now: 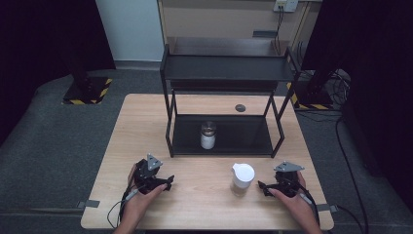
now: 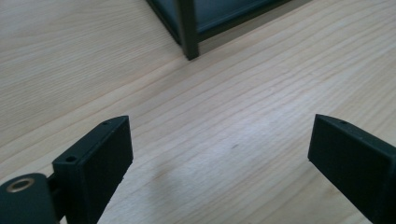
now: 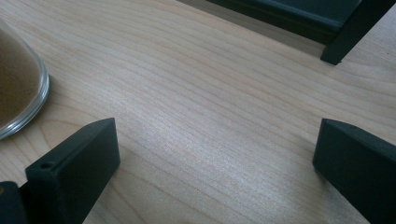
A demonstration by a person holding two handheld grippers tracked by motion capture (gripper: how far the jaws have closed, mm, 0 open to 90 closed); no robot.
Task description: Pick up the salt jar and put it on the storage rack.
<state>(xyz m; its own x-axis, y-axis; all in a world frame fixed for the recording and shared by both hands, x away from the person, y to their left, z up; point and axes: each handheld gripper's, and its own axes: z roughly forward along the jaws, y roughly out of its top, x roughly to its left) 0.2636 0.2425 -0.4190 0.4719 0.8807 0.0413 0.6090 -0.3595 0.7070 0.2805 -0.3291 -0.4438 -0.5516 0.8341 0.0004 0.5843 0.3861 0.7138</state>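
A glass jar with a white lid point(image 1: 242, 178) and brown contents stands on the wooden table point(image 1: 146, 122) near the front; its glass base point(image 3: 18, 88) appears at the left of the right gripper view. A smaller jar with a metal lid and white contents point(image 1: 208, 135) stands on the lower shelf of a black two-tier rack point(image 1: 224, 73). My right gripper point(image 1: 263, 186) rests open on the table just right of the white-lidded jar, its jaws wide apart over bare wood point(image 3: 215, 154). My left gripper point(image 1: 169, 181) lies open at the front left, jaws spread over bare wood point(image 2: 219, 154).
The rack's front left leg point(image 2: 187, 32) stands ahead of the left gripper, and another leg point(image 3: 348, 35) ahead of the right gripper. A round dark grommet point(image 1: 240, 107) sits in the table behind the rack. Cables trail off the front corners.
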